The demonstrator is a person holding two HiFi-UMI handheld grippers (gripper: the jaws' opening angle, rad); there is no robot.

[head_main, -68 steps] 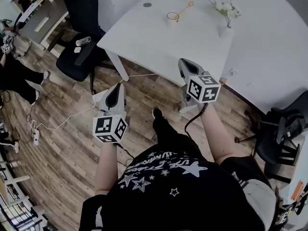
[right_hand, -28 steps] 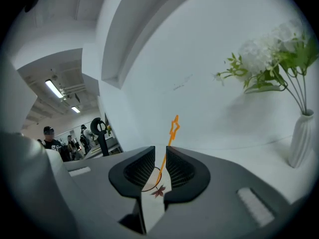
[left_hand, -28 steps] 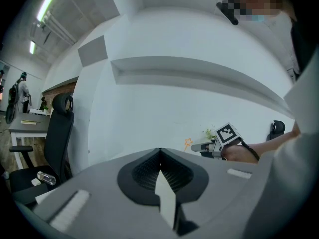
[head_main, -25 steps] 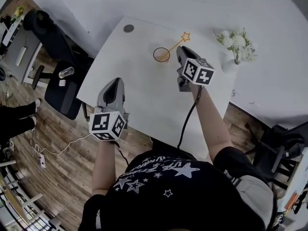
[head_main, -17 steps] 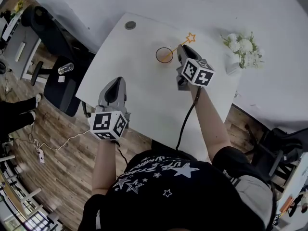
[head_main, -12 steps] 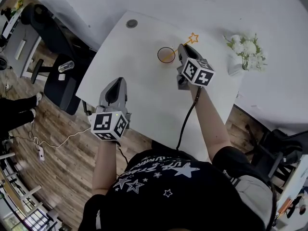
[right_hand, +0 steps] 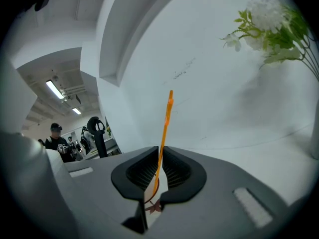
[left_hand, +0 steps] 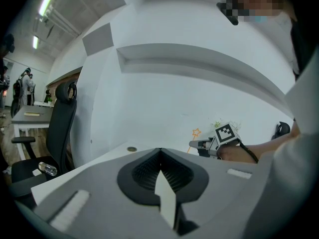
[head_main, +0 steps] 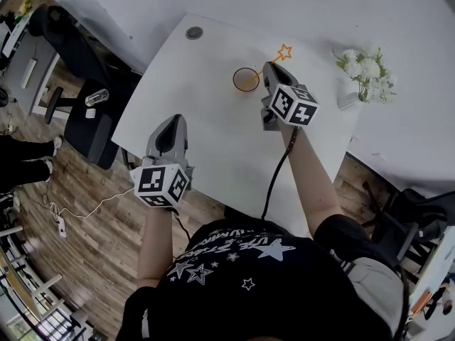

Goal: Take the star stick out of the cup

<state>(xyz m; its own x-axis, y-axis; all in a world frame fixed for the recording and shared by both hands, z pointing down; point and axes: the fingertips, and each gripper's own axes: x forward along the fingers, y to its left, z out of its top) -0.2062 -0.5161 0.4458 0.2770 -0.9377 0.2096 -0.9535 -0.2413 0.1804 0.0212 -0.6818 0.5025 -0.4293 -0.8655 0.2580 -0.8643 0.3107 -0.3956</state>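
Observation:
A small cup (head_main: 235, 84) stands on the white table (head_main: 206, 130), with the orange star stick (head_main: 285, 51) leaning out of it toward the far right. My right gripper (head_main: 272, 68) is just right of the cup. In the right gripper view the thin stick (right_hand: 167, 116) runs up between the jaws of the right gripper (right_hand: 161, 151), which are shut on it, and the cup's rim (right_hand: 149, 192) shows below. My left gripper (head_main: 170, 121) hangs shut and empty over the near left of the table; its closed jaws (left_hand: 159, 151) face the stick (left_hand: 195, 132) from afar.
A vase of white flowers (head_main: 361, 68) stands at the table's far right, close to the right gripper (right_hand: 269, 26). A round grommet (head_main: 193, 33) sits at the far left corner. A black office chair (head_main: 89, 123) is left of the table, over wood floor.
Both grippers came from over the floor to over the table. In the last second the right gripper edged up to the stick beside the cup; the left stayed put.

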